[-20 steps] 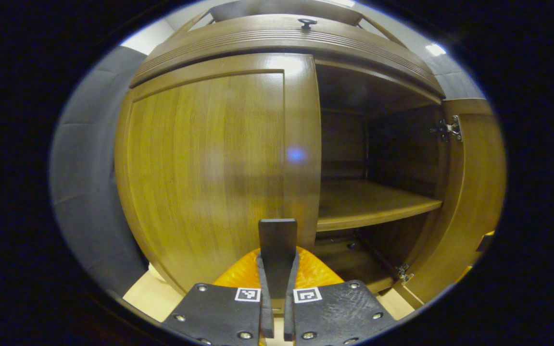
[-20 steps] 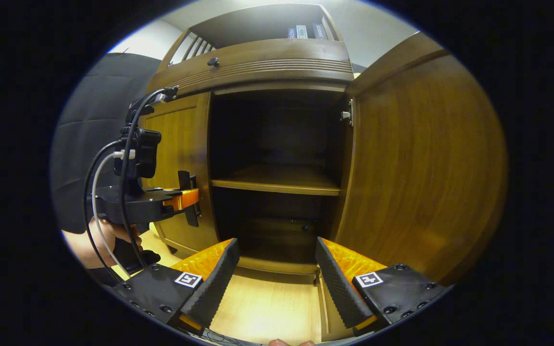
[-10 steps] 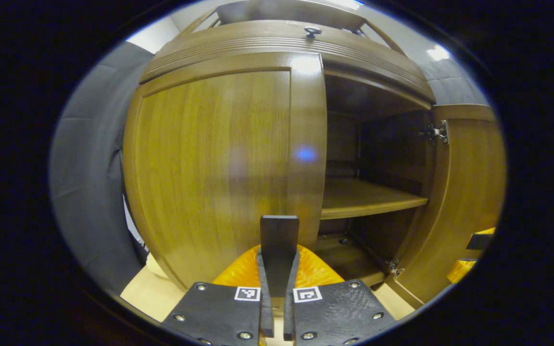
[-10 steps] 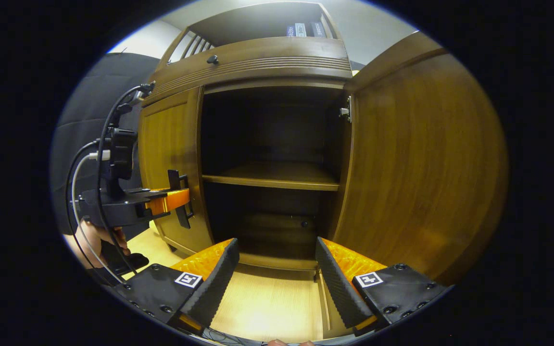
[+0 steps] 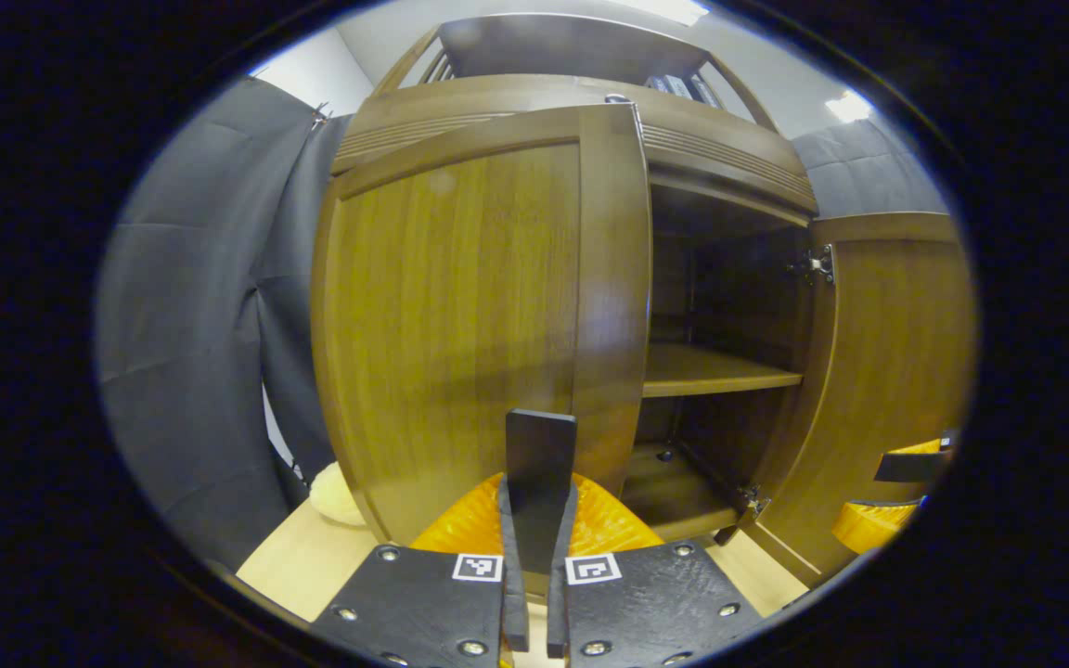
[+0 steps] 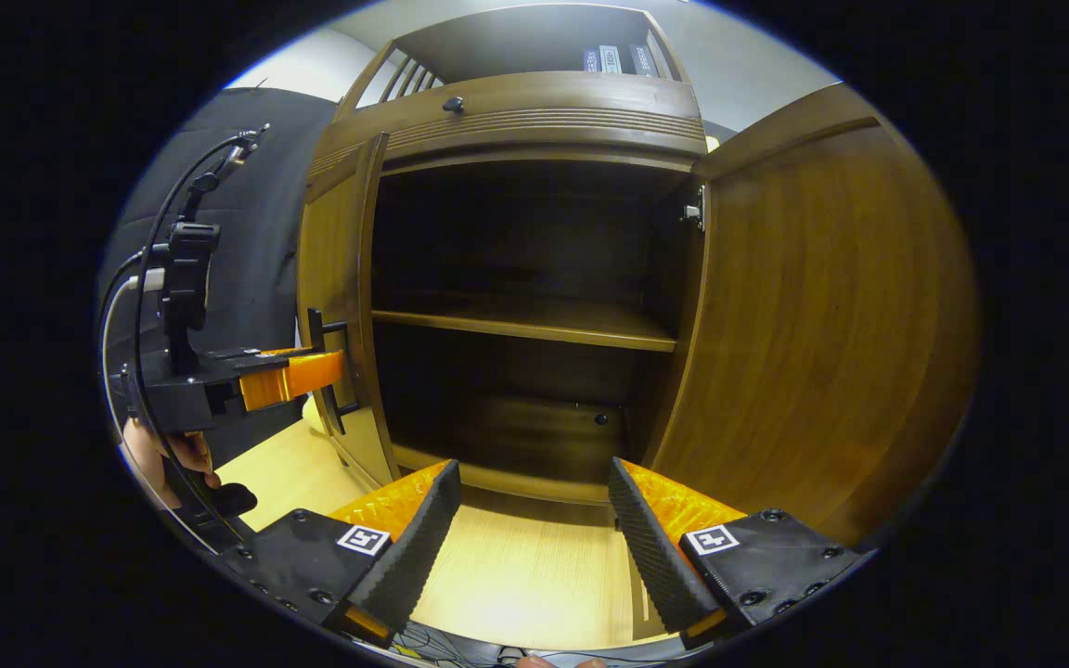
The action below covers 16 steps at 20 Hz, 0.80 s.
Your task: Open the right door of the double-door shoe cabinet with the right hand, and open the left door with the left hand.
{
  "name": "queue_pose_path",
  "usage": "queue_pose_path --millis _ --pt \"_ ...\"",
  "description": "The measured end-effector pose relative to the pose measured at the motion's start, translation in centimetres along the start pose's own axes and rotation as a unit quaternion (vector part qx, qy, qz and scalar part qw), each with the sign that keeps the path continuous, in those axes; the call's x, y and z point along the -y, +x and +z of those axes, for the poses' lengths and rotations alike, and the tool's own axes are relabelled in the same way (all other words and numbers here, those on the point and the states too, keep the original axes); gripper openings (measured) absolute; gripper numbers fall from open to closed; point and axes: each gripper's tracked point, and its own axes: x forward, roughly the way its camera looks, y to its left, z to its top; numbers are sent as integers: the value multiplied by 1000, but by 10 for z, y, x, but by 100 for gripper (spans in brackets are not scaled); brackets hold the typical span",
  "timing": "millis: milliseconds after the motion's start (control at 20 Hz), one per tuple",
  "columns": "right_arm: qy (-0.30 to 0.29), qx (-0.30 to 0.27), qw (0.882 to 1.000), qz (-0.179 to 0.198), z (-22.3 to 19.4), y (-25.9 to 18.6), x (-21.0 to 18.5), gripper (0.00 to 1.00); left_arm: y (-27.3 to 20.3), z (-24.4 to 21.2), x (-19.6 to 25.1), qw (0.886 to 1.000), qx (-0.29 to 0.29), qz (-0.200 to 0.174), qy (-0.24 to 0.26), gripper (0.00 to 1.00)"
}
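Checking progress, near to far

Left gripper view: left gripper [image 5: 534, 506] at bottom centre, fingers closed tight on the handle [image 5: 541, 443] of the left door [image 5: 460, 306]. That door fills the centre of the frame and is swung out from the cabinet [image 5: 590, 93], its free edge clear of the front. Behind it, right of centre, a bare shelf [image 5: 715, 371] shows in the dark interior. At the right edge the right door [image 5: 887, 371] stands open on its hinges, with the right gripper [image 5: 887, 492] in front of it at lower right.

Right gripper view: right gripper [image 6: 534, 496] at the bottom, fingers spread wide, nothing between them, light floor [image 6: 516, 575] below. Right door [image 6: 822, 325] fills the right of the frame, swung wide, and the gripper is not touching it. At left, the left gripper [image 6: 307, 376], held by a hand [image 6: 163, 455], is clamped on the handle [image 6: 323, 371]. Left door [image 6: 335, 260] shows nearly edge-on, so it's well open.

Status, my read:
- right door: done and released
- left door: most of the swing done, gripper not yet off the handle
- remaining: finish the last bit of swing if wanted, then let go and back off
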Motion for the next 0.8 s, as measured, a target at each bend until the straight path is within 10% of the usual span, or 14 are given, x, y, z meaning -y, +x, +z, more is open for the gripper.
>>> queue_pose_path --millis 800 --pt "-4 0 1000 12 -18 -26 -35 98 -93 -10 -83 999 15 43 -15 8"
